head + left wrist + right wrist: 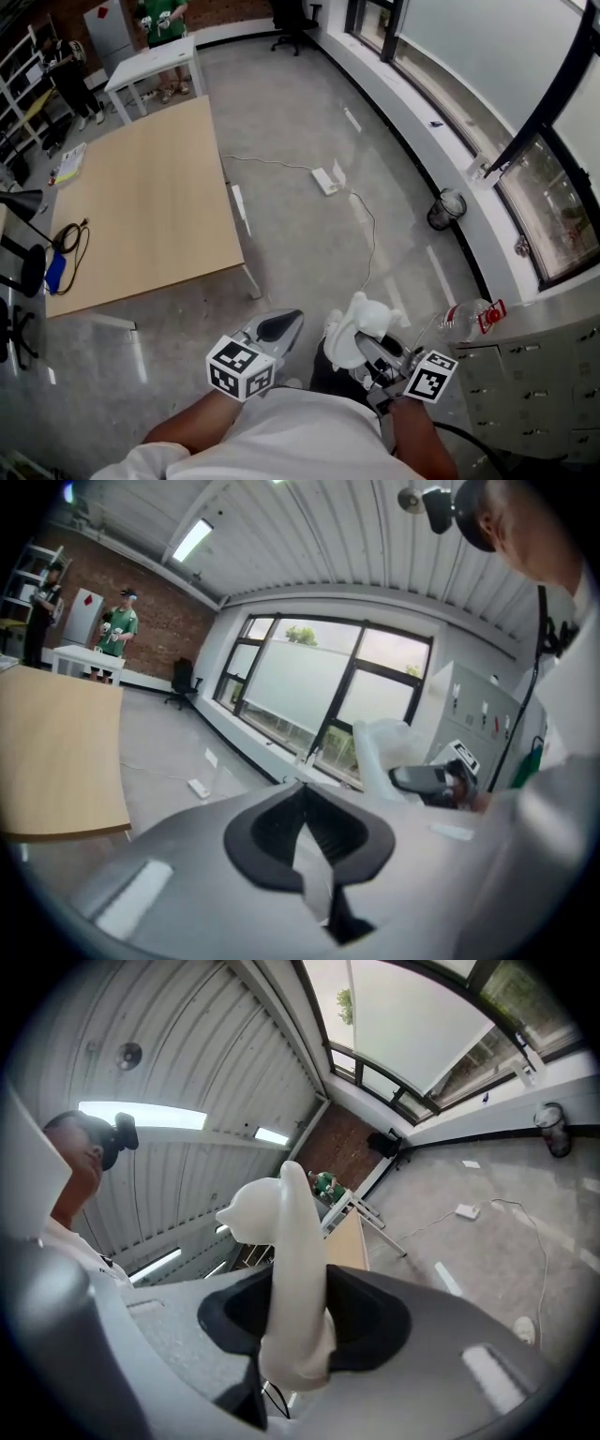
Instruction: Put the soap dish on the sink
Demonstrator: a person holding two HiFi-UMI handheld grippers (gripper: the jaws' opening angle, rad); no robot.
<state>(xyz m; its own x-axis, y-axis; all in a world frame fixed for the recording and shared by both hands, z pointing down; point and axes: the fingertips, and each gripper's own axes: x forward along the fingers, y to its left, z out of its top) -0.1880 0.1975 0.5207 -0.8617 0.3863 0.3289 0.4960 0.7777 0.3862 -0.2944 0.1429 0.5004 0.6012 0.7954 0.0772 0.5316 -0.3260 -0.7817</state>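
Observation:
My right gripper [373,349] is shut on the white soap dish [360,328] and carries it low over the grey floor. In the right gripper view the soap dish [292,1269] stands on edge between the dark pads [375,1321] and sticks out well past the tips. My left gripper [274,330] is just left of it, jaws together with nothing in them; its tips [301,789] meet in the left gripper view. That view also shows the soap dish [382,752] in the right gripper [427,778]. No sink is in view.
A large wooden table [141,206] stands to the left, with a white table [155,61] and people behind it. A grey drawer cabinet [548,375] with a plastic bottle [464,319] is at the right. A power strip and cable [325,180] and a bin [446,208] lie along the window wall.

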